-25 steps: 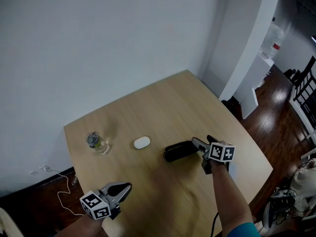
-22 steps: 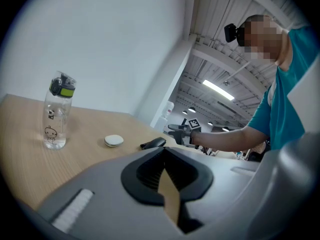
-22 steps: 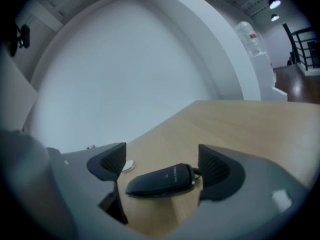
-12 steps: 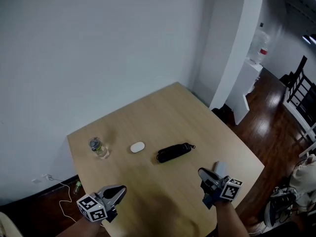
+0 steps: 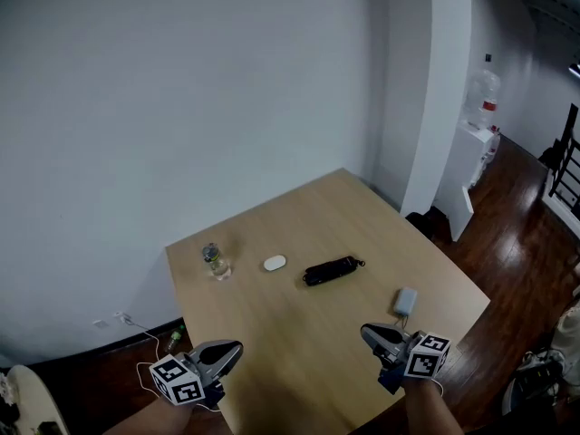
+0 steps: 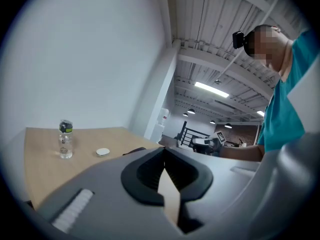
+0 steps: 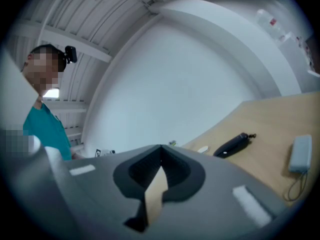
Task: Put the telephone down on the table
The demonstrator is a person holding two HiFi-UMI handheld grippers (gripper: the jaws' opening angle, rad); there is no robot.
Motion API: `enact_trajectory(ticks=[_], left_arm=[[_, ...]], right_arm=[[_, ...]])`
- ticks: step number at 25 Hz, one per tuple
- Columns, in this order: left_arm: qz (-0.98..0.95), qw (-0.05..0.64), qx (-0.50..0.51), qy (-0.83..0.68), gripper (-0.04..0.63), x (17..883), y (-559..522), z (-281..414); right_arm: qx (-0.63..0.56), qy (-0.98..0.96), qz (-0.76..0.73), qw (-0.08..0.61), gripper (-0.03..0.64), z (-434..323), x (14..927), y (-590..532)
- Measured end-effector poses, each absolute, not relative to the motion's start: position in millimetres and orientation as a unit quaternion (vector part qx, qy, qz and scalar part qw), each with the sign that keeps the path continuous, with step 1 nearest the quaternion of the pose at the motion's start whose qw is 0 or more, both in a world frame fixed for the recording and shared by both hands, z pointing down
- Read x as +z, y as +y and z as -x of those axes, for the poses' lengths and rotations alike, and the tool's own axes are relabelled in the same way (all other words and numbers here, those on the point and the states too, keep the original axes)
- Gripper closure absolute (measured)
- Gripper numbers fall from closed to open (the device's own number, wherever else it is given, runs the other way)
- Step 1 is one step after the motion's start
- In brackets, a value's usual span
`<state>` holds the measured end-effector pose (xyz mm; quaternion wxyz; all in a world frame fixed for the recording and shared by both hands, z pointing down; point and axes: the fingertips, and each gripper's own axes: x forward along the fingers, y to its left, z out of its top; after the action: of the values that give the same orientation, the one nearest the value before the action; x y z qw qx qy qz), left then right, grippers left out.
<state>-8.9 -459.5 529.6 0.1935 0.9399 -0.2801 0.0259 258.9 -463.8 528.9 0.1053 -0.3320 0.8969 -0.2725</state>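
Observation:
The black telephone (image 5: 331, 269) lies flat on the wooden table (image 5: 362, 211), alone near its middle; it also shows in the right gripper view (image 7: 234, 145). My right gripper (image 5: 376, 335) hangs over the table's near edge, well back from the telephone. Its jaws have just been closing and now stand shut with nothing between them (image 7: 160, 150). My left gripper (image 5: 228, 349) sits at the near left corner, jaws together and empty (image 6: 163, 150).
A small water bottle (image 5: 214, 260) and a white oval puck (image 5: 275, 263) stand left of the telephone. A grey box with a cord (image 5: 405, 300) lies near the right front edge. White walls and a pillar (image 5: 435, 98) border the table; dark wood floor lies beyond.
My right gripper has let go of the telephone, drawn back to the near edge and shut. The left gripper rose slightly. The telephone stays on the table.

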Motion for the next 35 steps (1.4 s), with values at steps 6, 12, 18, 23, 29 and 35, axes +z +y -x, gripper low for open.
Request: enact_trajectory(ticks=[6, 12, 18, 23, 29, 35], left_arm=[[-0.934, 0.183, 0.021, -0.307, 0.589, 508.1, -402.1, 35.4], [-0.938, 0.168, 0.001, -0.303, 0.589, 494.5, -366.1, 92.4], [-0.953, 0.144, 0.032, -0.263, 0.589, 491.8, -333.1, 165.9], [-0.955, 0.153, 0.03, -0.253, 0.589, 484.6, -300.6, 202.7], [-0.958, 0.152, 0.004, -0.241, 0.589, 469.1, -264.2, 206.7], [-0.956, 0.151, -0.004, -0.251, 0.589, 471.1, -202.1, 185.3]], right_arm=[[-0.259, 0.908, 0.326, 0.045, 0.615, -220.1, 532.9, -427.3], [-0.237, 0.903, 0.357, 0.023, 0.615, -169.2, 517.7, -395.8], [-0.2, 0.887, 0.416, 0.003, 0.615, -113.1, 499.7, -360.8], [-0.18, 0.883, 0.432, -0.01, 0.615, -70.6, 476.1, -312.5], [-0.156, 0.886, 0.437, -0.021, 0.615, -61.4, 447.6, -257.8], [-0.138, 0.894, 0.426, -0.03, 0.615, -83.8, 445.3, -193.6]])
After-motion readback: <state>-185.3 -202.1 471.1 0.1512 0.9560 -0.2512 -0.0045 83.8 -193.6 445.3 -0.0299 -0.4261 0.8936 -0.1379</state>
